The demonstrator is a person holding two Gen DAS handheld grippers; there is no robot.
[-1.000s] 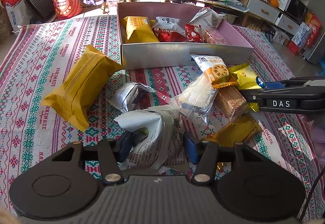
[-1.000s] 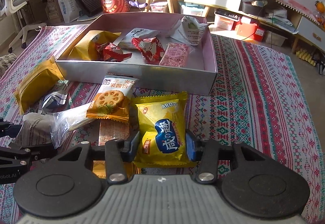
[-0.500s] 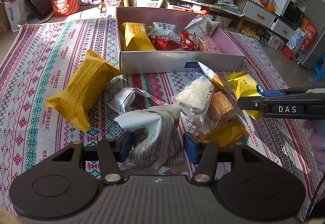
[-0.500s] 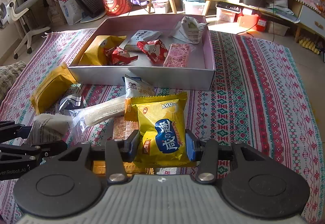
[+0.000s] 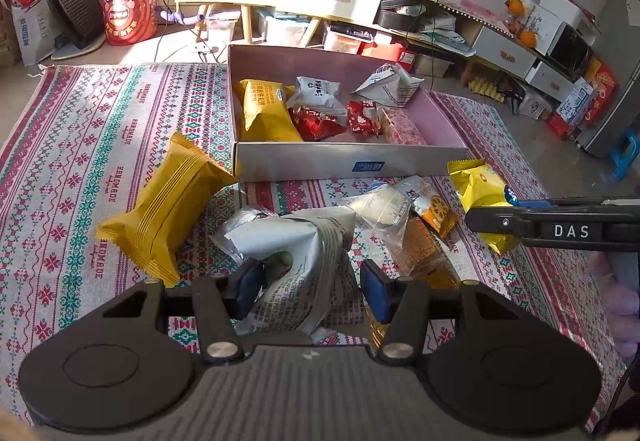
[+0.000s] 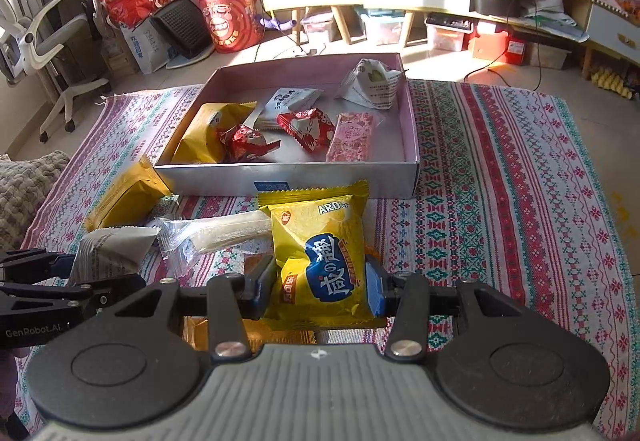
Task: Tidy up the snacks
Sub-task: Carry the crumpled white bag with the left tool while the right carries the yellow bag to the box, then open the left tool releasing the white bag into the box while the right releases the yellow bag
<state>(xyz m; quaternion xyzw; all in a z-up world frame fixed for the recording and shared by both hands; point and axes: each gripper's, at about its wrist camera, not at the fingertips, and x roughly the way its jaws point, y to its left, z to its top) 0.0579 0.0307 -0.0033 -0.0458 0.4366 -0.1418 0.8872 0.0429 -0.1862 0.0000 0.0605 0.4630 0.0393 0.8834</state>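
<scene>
My left gripper (image 5: 310, 291) is shut on a grey-white printed snack packet (image 5: 304, 273), lifted a little off the patterned cloth (image 5: 100, 145). My right gripper (image 6: 320, 291) is shut on a yellow snack packet with a blue logo (image 6: 320, 253), also raised; from the left wrist view that yellow packet (image 5: 480, 193) shows at the right, in the other tool's jaws. The open cardboard box (image 5: 348, 157) lies beyond both, holding several wrapped snacks. A big yellow packet (image 5: 168, 209), a clear-wrapped wafer pack (image 6: 224, 233) and an orange biscuit packet (image 5: 434, 209) lie on the cloth before the box.
A gold packet (image 5: 424, 257) lies under the pile near my fingers. Past the cloth's far edge stand a red drum (image 5: 126, 13), a black heater (image 5: 76, 15), white drawers and cluttered low shelves. An office chair (image 6: 52, 53) stands at the far left. The cloth right of the box (image 6: 520, 169) is bare.
Both grippers have risen with their packets held. The box and loose snacks look smaller and farther below. The orange biscuit packet beside the yellow one tipped over as the yellow packet came up.
</scene>
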